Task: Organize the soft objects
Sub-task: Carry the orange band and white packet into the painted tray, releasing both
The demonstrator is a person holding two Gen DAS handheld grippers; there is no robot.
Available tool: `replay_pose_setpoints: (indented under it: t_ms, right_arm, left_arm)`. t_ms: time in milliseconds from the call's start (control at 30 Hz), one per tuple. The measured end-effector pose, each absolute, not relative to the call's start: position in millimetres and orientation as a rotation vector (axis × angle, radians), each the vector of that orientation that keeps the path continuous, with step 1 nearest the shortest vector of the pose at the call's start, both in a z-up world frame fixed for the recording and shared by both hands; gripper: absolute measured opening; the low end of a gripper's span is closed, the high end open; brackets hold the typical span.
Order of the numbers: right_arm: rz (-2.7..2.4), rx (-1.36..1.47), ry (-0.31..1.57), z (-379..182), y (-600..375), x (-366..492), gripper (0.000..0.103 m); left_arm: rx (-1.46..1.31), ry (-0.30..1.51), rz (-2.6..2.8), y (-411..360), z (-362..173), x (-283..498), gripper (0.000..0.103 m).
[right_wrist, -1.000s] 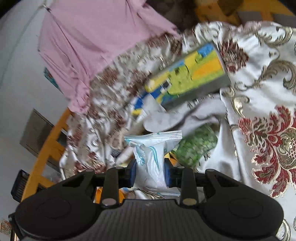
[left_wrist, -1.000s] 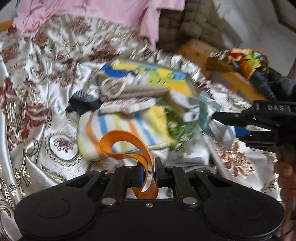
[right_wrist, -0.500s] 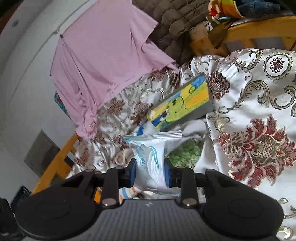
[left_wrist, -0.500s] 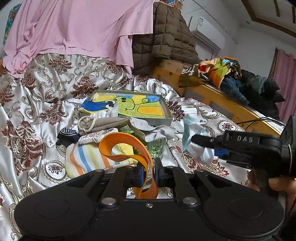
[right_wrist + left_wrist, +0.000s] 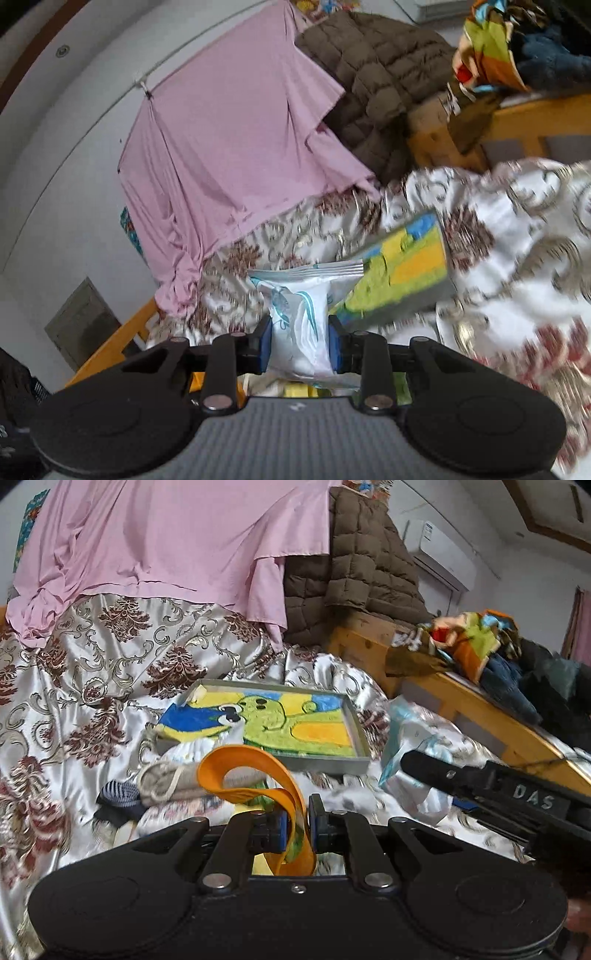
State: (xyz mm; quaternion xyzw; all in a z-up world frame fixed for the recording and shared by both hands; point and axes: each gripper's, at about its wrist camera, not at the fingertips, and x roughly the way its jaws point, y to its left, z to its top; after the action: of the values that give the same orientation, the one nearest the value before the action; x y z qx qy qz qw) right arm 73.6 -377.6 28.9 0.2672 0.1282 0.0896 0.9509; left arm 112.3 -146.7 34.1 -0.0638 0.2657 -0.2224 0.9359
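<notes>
My left gripper (image 5: 296,829) is shut on an orange rubber band (image 5: 255,771) that loops up in front of it. My right gripper (image 5: 300,347) is shut on a white soft packet with teal print (image 5: 301,314); the packet (image 5: 410,760) and the gripper's black body also show at the right of the left wrist view. Both are held above a shallow grey tray with a yellow-green cartoon picture (image 5: 354,764), which also shows in the right wrist view (image 5: 402,273). A pile of soft items lies before the tray: a rolled beige cloth (image 5: 173,779) and a dark striped sock (image 5: 118,794).
A satin floral bedspread (image 5: 92,686) covers the bed. A pink sheet (image 5: 166,542) and a brown quilted jacket (image 5: 351,568) hang behind. A wooden bed frame (image 5: 480,709) with piled clothes (image 5: 487,646) stands at the right.
Both grippers have lifted and tilted up from the pile, still holding the band and the packet. The tray now lies closer ahead and the room behind has come into view.
</notes>
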Motion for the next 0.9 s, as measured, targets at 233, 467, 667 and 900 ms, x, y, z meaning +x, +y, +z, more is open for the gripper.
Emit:
replay_pose_setpoints:
  t_ms: [233,467,667,900]
  right_arm:
    - [0.127,0.472,0.235,22.8,-383.4,147.6,0.034]
    - [0.083,0.397,0.265,5.4,-388.8,219.8,0.035]
    - [0.030,0.398,0.347,-15.8,-405.0,260.0,0.035]
    - [0.007,0.386,0.412,-24.1,-416.2,286.7,0.035]
  left_arm:
    - [-0.151,0.539,-0.428,-151.0,34.4,178.4,0.012]
    - [-0.123,0.510,-0.469,-171.3,36.3,249.1,0.013]
    - [-0.111,0.536,-0.484,-191.4,16.9,314.0,0.013]
    - [-0.090,0.610,-0.514,-223.6,-9.3,370.4,0.015]
